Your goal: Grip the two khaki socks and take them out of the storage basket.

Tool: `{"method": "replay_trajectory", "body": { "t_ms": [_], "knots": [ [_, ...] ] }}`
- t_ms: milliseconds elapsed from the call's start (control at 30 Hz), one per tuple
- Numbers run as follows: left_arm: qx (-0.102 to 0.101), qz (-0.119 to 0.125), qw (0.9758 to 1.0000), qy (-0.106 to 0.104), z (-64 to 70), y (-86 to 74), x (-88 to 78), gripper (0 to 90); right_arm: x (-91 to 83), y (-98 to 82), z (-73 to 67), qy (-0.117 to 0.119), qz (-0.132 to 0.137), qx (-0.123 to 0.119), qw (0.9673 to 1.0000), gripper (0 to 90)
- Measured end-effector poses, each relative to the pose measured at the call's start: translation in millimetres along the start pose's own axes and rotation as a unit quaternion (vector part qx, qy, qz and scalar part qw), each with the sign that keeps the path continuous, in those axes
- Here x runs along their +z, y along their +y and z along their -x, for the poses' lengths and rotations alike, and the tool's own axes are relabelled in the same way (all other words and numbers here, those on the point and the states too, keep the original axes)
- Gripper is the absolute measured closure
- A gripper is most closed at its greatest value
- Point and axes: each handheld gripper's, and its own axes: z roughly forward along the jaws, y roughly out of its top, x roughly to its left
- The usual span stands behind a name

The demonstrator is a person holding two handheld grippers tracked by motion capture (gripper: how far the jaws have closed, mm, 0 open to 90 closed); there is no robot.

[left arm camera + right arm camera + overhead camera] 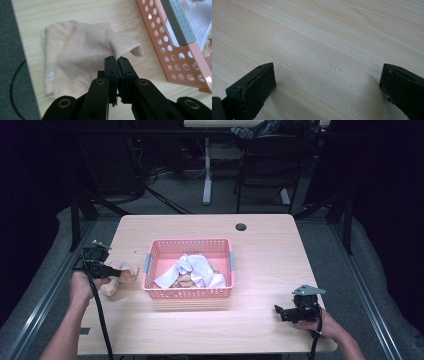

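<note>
Beige cloth (85, 57) pinched by left gripper (116, 60) beside pink basket (175, 60).

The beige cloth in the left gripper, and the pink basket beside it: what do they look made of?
Beige cloth: soft matte fabric, seemingly fleecy or knit; it folds limply where the left gripper pinches it. Pink basket: likely moulded plastic, slightly glossy, with rigid walls punched with even round holes.
</note>
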Motion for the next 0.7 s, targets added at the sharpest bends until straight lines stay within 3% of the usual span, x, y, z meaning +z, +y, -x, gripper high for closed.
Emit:
{"method": "replay_trajectory", "body": {
  "t_ms": [167,300,500,700],
  "knots": [
    [-0.003,-0.008,0.9997,-0.021,1.7,-10.2,15.8,83.5,0.0,0.0,0.0,0.000,0.000,0.000,1.0000,0.0],
    [-0.004,0.006,0.9991,-0.042,5.7,-17.4,14.6,69.9,0.0,-0.1,-0.3,0.000,0.002,0.001,1.0000,0.0],
    [-0.012,0.031,0.9991,-0.027,8.0,-28.4,3.5,44.1,0.0,-0.1,-0.3,0.000,0.001,0.001,1.0000,0.0],
    [-0.008,0.049,0.9987,-0.011,12.0,-41.6,-4.7,29.5,0.0,-0.1,-0.3,-0.001,0.001,0.001,1.0000,0.0]
  ]
}}
